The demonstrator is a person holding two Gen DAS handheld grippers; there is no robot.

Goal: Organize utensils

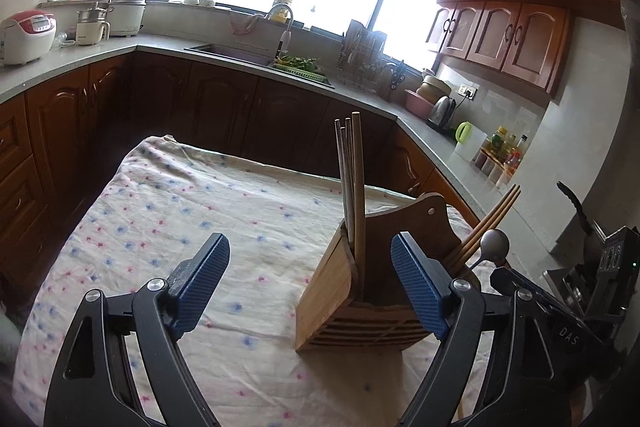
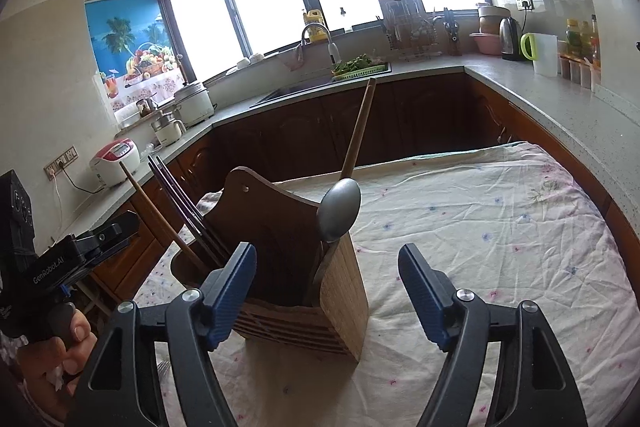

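Your left tongs (image 1: 310,285) and right tongs (image 2: 328,291): both wide open, holding nothing | wooden utensil holder (image 1: 360,283) stands on the tablecloth (image 1: 180,207) with chopsticks (image 1: 352,183) and metal spoon (image 2: 339,210) inside | sorting looks nearly done | next, check nothing is left out.

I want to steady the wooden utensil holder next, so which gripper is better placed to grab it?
Probably the left gripper: it is open, and the utensil holder already sits partly between its fingers. The right gripper, also open, has only the holder's corner there.
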